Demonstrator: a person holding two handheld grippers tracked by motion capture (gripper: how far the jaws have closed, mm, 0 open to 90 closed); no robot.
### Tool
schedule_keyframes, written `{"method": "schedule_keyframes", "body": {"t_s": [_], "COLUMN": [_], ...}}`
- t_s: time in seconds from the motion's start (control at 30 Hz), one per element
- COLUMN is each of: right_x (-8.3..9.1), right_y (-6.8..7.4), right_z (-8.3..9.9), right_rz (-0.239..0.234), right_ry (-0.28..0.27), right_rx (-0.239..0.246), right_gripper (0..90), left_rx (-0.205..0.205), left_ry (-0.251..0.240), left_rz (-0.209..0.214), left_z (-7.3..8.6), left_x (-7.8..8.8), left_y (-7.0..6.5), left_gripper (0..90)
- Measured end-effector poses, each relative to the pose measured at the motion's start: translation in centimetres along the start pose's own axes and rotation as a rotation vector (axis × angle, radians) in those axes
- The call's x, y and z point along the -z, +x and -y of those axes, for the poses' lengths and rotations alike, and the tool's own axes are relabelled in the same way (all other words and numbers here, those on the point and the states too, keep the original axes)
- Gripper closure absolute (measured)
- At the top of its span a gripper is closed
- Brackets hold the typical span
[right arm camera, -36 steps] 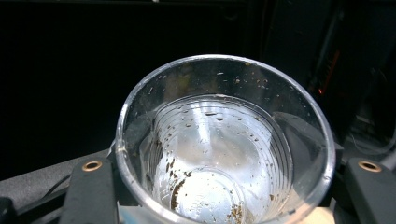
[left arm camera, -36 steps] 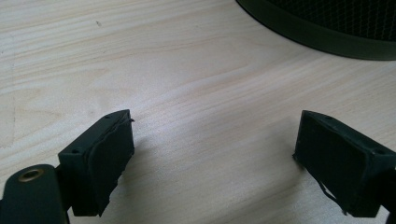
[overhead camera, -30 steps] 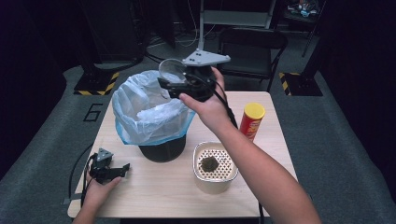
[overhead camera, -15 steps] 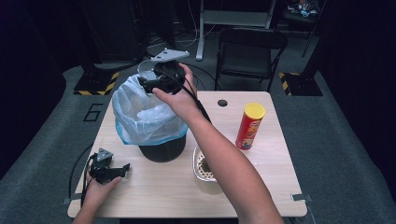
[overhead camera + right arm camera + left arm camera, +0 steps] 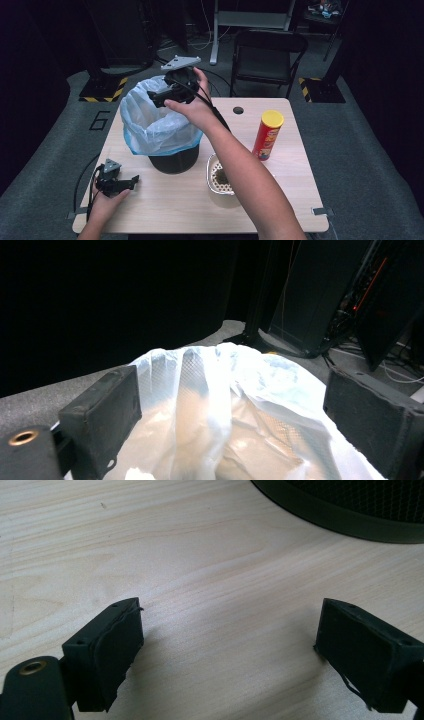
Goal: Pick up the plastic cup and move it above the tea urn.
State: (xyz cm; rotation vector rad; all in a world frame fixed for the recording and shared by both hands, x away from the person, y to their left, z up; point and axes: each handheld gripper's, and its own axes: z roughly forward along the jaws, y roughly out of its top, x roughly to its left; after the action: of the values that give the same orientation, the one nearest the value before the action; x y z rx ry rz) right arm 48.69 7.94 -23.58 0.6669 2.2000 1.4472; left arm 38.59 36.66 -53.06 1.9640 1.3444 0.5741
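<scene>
Our left gripper (image 5: 134,179) rests parted and empty on the table (image 5: 290,200), beside the base of the bin (image 5: 172,162). Our right gripper (image 5: 152,101) hangs over the bin's white bag (image 5: 150,125), jaws just sprung wide, nothing between them; the bag's mouth lies straight below, so this hand is nearer.

Floor marking: numeral "6" in light paint on the grey carpeted floor (image 5: 98,120) left of the light wooden table (image 5: 290,165) | Red snack tube with yellow lid (image 5: 267,135): label print present, illegible | Other text: none legible
</scene>
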Motion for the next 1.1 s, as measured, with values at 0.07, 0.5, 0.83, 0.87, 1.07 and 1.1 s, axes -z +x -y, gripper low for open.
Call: {"method": "schedule_keyframes", "body": {"t_s": [0.07,0.5,0.83,0.87,1.07,1.1], "right_x": [0.8,8.1,12.1,12.4,14.3,14.6], "right_y": [-0.2,-3.3,-4.8,-4.9,-5.5,-5.6], "right_z": [0.2,2.5,5.8,6.1,8.0,8.3], "right_rz": [0.000,0.005,0.048,0.058,0.089,0.091], "right_ry": [-0.007,-0.031,-0.021,-0.018,-0.017,-0.014], "right_rx": [0.004,-0.019,-0.052,-0.046,-0.039,-0.043], "right_gripper": [10.4,20.9,20.3,20.3,28.3,28.7], "left_rx": [0.000,0.003,0.002,0.003,-0.003,-0.003], "left_ry": [0.000,-0.012,-0.011,-0.012,-0.011,-0.011], "left_rz": [0.000,-0.006,-0.006,-0.007,-0.010,-0.010], "left_z": [0.0,0.0,0.0,0.0,0.0,0.0], "left_x": [0.0,-0.1,-0.1,-0.1,-0.1,-0.1], "left_y": [0.0,0.0,0.0,-0.1,0.0,0.0], "left_gripper": [11.5,11.5,11.5,11.5,11.6,11.5]}}
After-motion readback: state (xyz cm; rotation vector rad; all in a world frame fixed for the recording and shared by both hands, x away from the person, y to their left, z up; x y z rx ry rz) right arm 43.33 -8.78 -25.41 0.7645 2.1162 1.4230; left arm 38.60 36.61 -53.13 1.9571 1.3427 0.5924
